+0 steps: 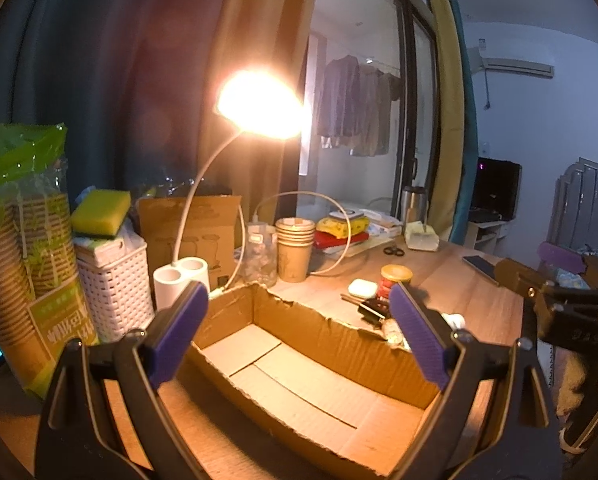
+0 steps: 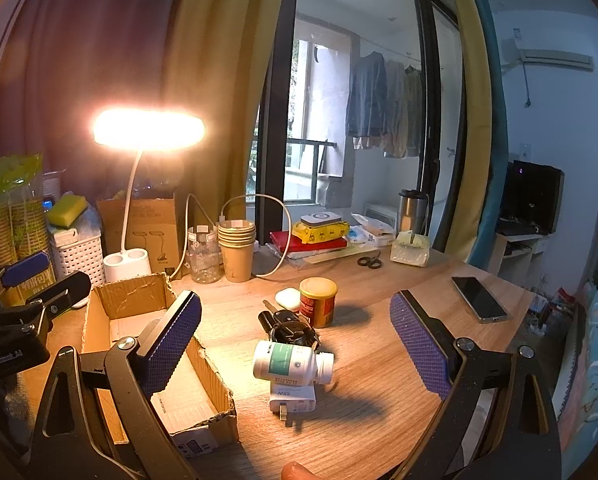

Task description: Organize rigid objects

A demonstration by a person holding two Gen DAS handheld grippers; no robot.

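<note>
Box [image 1: 299, 392] sits empty; bottle [image 2: 291, 364], can [image 2: 318, 302], charger [image 2: 293, 398] (all loose) await on the desk; both grippers, left [image 1: 299, 336] and right [image 2: 295, 344], gape wide, holding nothing.

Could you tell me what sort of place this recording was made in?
Most likely a lived-in bedroom or small flat with a cluttered wooden desk. Clothes hang on a rail beyond the glass door, an air conditioner sits high on the wall, and a lit desk lamp stands among household odds and ends.
</note>
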